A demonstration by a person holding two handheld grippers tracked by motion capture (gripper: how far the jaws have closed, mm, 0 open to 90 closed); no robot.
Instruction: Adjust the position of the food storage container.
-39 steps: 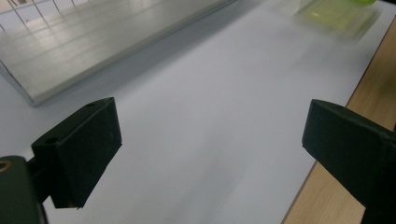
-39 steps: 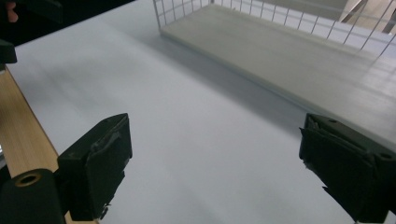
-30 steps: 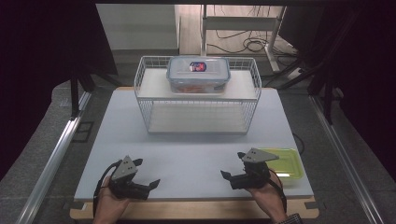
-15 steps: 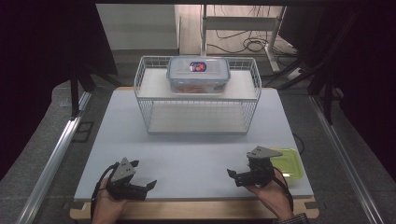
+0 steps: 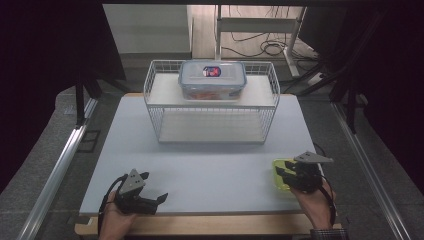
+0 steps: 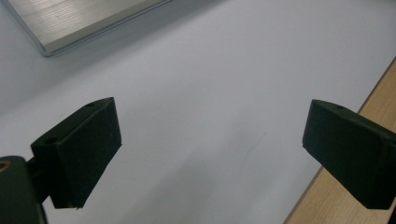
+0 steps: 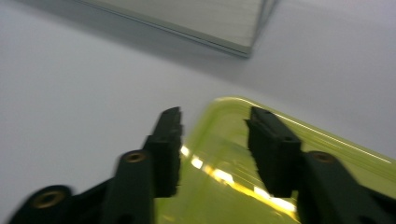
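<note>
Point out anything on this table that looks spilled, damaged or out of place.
Nothing stands out. The lidded food container sits squarely on the wire rack, and the yellow-green lid lies flat at the table's near right edge. No spill or damage shows.

Dim room — cables (image 5: 272, 47) on what seems pale floor (image 5: 200, 30).

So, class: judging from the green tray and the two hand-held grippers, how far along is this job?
Done: nothing yet; the green tray lies flat on the white table. In hand: the right hand-held gripper has just been closing its jaws over the tray's edge, not visibly clamped. Left: grip and lift it. The left hand-held gripper waits open over bare table.
</note>
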